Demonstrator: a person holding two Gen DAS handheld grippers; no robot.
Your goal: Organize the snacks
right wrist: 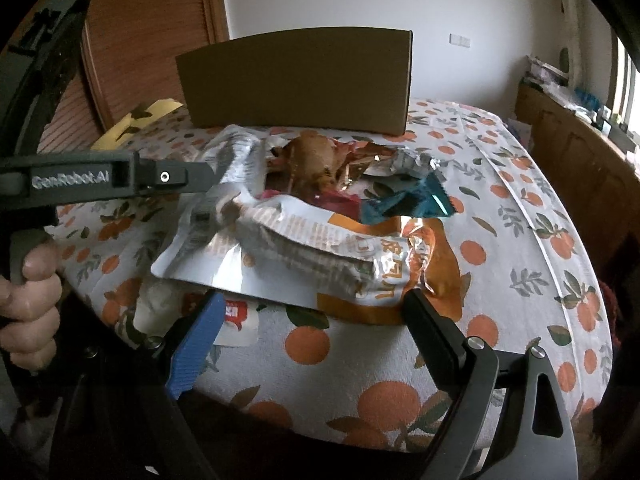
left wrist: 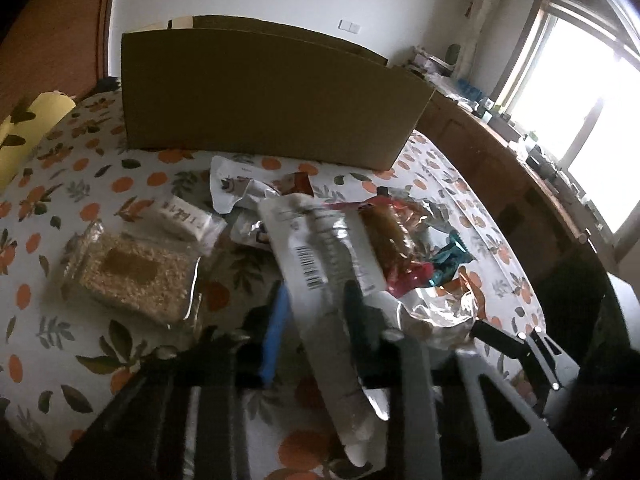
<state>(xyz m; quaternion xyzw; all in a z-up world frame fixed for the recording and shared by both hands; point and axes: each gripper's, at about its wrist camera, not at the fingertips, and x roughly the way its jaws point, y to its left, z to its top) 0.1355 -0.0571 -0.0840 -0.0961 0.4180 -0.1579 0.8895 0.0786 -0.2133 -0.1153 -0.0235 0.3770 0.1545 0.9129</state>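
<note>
The left gripper [left wrist: 316, 312] is pinched on a long white snack packet [left wrist: 320, 264] over the snack pile on the table [right wrist: 360, 364]. The right gripper [right wrist: 312, 312] gapes wide, empty, before the orange bag [right wrist: 384, 264].

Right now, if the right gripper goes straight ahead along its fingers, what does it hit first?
The right gripper, open, would likely meet the white-and-orange snack bag first, lying just past its fingertips. The cardboard box stands well behind it. Depth is a guess.
</note>
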